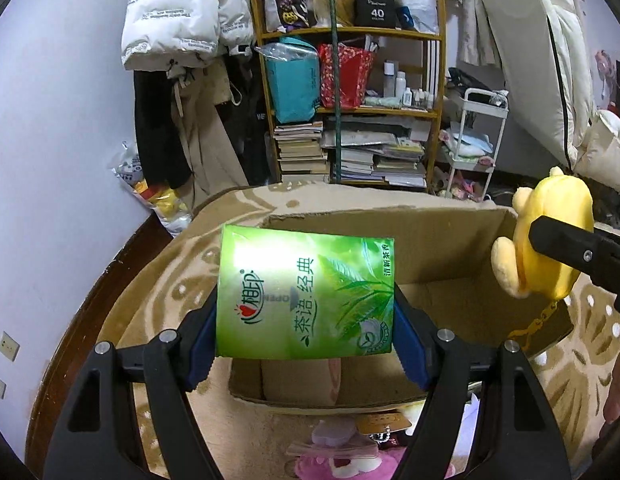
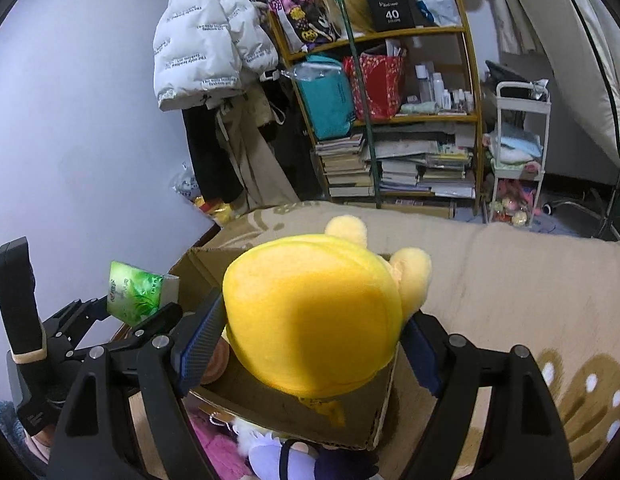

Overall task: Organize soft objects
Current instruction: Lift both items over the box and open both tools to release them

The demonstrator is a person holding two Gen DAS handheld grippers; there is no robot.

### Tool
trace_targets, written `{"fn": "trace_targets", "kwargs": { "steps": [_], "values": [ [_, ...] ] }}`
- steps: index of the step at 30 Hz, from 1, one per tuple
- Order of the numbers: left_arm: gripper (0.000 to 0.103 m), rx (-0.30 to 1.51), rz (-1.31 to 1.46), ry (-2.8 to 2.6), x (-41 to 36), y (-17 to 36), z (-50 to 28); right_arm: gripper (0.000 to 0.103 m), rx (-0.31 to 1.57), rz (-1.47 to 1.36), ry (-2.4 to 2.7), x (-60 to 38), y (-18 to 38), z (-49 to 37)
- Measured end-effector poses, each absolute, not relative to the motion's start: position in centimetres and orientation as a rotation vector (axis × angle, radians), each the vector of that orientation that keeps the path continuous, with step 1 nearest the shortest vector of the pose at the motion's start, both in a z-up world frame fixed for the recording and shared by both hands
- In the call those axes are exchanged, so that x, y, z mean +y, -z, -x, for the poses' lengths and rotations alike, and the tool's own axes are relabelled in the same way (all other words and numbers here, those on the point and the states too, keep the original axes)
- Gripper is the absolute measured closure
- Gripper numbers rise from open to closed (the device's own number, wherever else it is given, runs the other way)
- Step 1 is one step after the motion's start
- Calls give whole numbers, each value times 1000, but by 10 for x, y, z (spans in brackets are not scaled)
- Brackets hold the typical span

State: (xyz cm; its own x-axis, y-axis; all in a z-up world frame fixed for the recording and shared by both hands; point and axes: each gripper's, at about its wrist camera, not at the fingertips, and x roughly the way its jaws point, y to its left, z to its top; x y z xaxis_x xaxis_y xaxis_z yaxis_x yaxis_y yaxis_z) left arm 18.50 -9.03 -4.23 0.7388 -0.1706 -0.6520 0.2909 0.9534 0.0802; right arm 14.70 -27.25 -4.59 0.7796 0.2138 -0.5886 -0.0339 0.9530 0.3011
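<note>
My left gripper (image 1: 306,340) is shut on a green tissue pack (image 1: 306,296) and holds it above the open cardboard box (image 1: 462,240). My right gripper (image 2: 310,344) is shut on a yellow plush toy (image 2: 314,312) and holds it over the same box (image 2: 294,412). The plush also shows at the right of the left wrist view (image 1: 550,248), over the box's right side. The tissue pack shows at the left of the right wrist view (image 2: 134,292).
The box sits on a beige patterned blanket (image 2: 510,280). Pink and purple plush toys (image 1: 350,456) lie in front of the box. A wooden bookshelf (image 1: 350,120), hanging coats (image 1: 178,20) and a white trolley (image 1: 474,136) stand behind.
</note>
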Motion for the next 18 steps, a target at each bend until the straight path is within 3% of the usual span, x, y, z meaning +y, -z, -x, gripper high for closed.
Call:
{"fn": "trace_targets", "kwargs": {
  "steps": [18],
  "values": [
    [28, 725, -190, 275, -87, 45, -180, 13, 695, -310, -129, -278, 57, -132]
  ]
}}
